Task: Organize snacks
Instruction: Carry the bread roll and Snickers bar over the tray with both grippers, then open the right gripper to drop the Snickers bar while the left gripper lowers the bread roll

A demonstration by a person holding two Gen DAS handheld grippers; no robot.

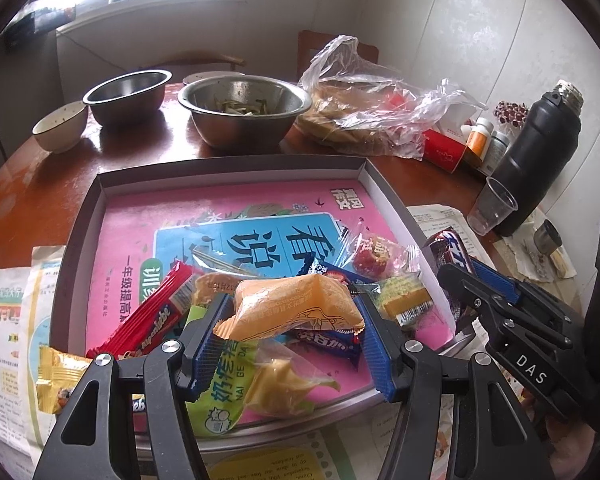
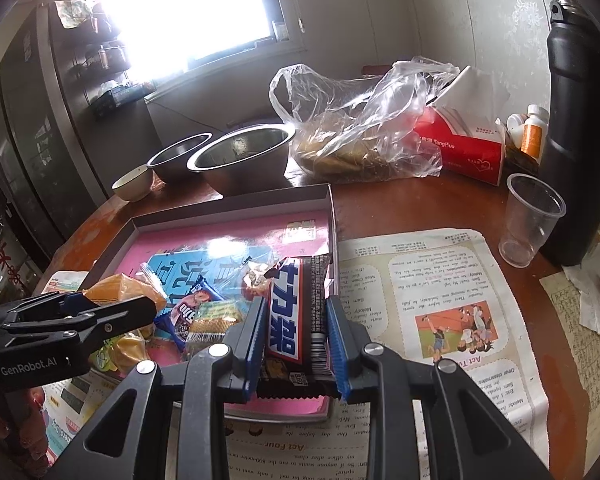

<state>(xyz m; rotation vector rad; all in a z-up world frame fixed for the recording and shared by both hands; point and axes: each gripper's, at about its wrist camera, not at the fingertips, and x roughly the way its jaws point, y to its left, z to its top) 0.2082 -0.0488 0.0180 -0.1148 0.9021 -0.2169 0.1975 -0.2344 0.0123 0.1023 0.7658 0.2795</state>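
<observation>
A shallow grey box (image 1: 228,166) with a pink book as its floor holds several snacks: a red bar (image 1: 148,316), a green packet (image 1: 224,380), blue candy (image 1: 328,342) and a red sweet (image 1: 374,258). My left gripper (image 1: 288,320) is shut on an orange snack packet (image 1: 296,306) above the box's near side. My right gripper (image 2: 296,340) is shut on a dark chocolate bar (image 2: 296,312) at the box's right wall (image 2: 332,232). It shows at the right in the left wrist view (image 1: 476,280).
Two steel bowls (image 1: 244,108) (image 1: 128,94) and a small white bowl (image 1: 60,126) stand behind the box. A plastic bag of bread (image 1: 364,116), red tissue box (image 2: 468,148), pill bottles (image 1: 480,138), black flask (image 1: 536,160) and clear cup (image 2: 528,220) fill the right. Printed sheets (image 2: 440,320) lie under the box.
</observation>
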